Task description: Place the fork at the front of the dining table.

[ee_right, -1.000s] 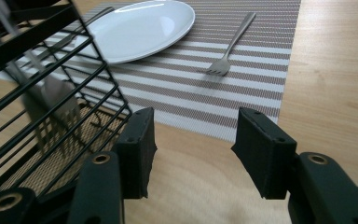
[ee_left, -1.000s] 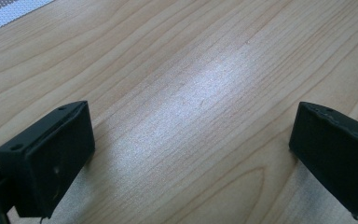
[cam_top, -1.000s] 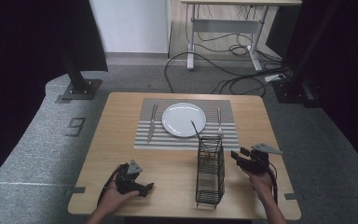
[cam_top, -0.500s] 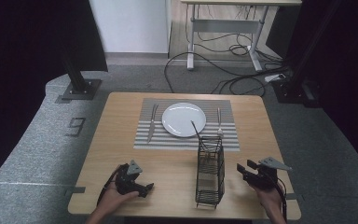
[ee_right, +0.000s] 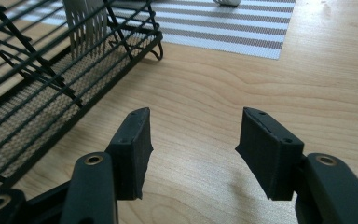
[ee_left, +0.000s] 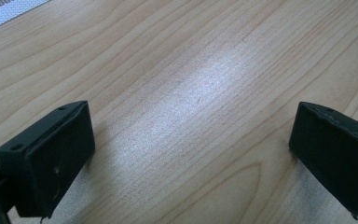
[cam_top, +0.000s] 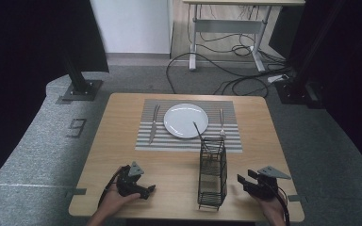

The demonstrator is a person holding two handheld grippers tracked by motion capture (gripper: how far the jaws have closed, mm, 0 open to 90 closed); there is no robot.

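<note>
knife (cam_top: 154,123), plate (cam_top: 186,120) and fork (cam_top: 221,124) are set on the placemat (cam_top: 143,141), one utensil left in the wire caddy (cam_top: 212,174); your right gripper (cam_top: 246,182) just beside it has been opening, empty, left gripper (cam_top: 148,189) wide open, empty.

This looks like a lab or recording studio set up for staged tabletop work, not a home. A small wooden bench (cam_top: 122,141) stands alone on grey carpet (cam_top: 37,155), flanked by black curtains (cam_top: 23,47) and black stands bolted to floor plates (cam_top: 81,89). Loose cables (cam_top: 226,70) trail across the floor beneath a metal-framed desk (cam_top: 231,23) at the back, and tape marks (cam_top: 77,127) are stuck to the carpet.
</note>
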